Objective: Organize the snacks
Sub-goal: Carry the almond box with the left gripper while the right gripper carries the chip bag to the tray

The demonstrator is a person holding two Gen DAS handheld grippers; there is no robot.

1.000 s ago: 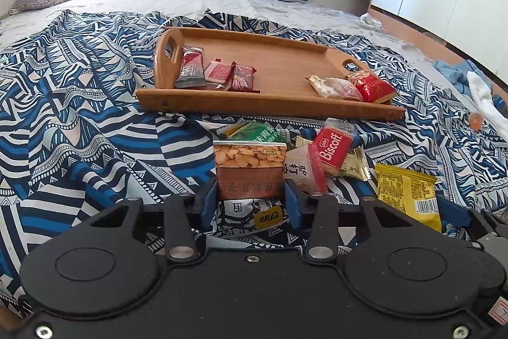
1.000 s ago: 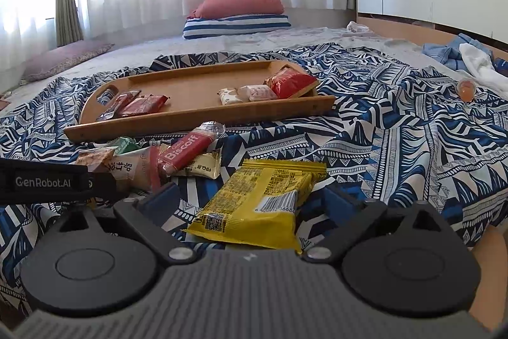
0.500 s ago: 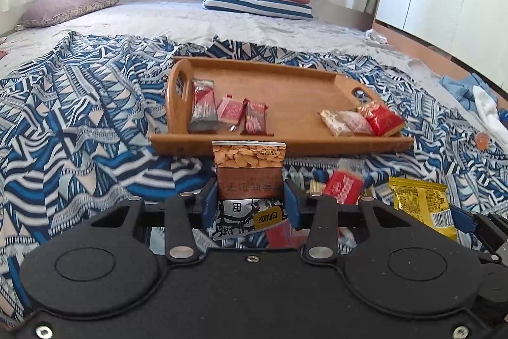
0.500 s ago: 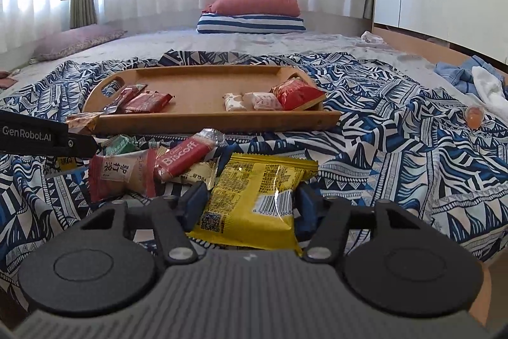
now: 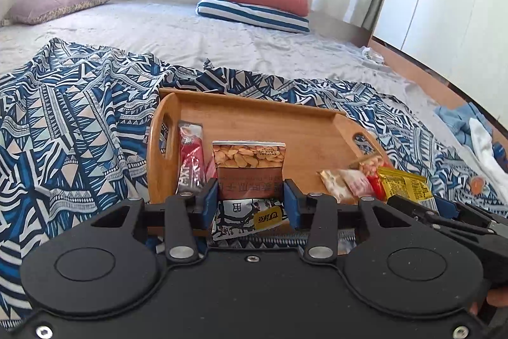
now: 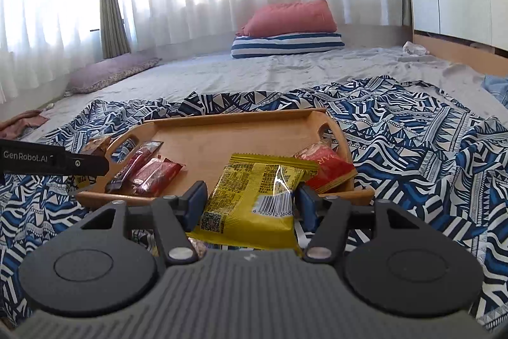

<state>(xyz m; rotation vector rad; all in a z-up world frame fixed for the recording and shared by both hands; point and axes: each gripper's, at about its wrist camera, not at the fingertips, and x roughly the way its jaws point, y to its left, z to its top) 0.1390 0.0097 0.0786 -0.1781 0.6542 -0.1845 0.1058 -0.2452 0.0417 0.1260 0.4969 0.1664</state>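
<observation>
Broadly, the bed (image 5: 177,30) carried a blue patterned blanket (image 5: 73,123), and on that blanket sat the wooden tray (image 5: 285,129). Against the tray's left handle lay red snack bars (image 6: 149,170); by its right handle lay a red packet (image 6: 330,167). Over the tray's near edge, the left gripper (image 5: 250,199) was clamped on an upright peanut packet (image 5: 249,161), and the right gripper (image 6: 250,205) pinched a yellow snack bag (image 6: 254,199), lifted clear of the blanket.
</observation>
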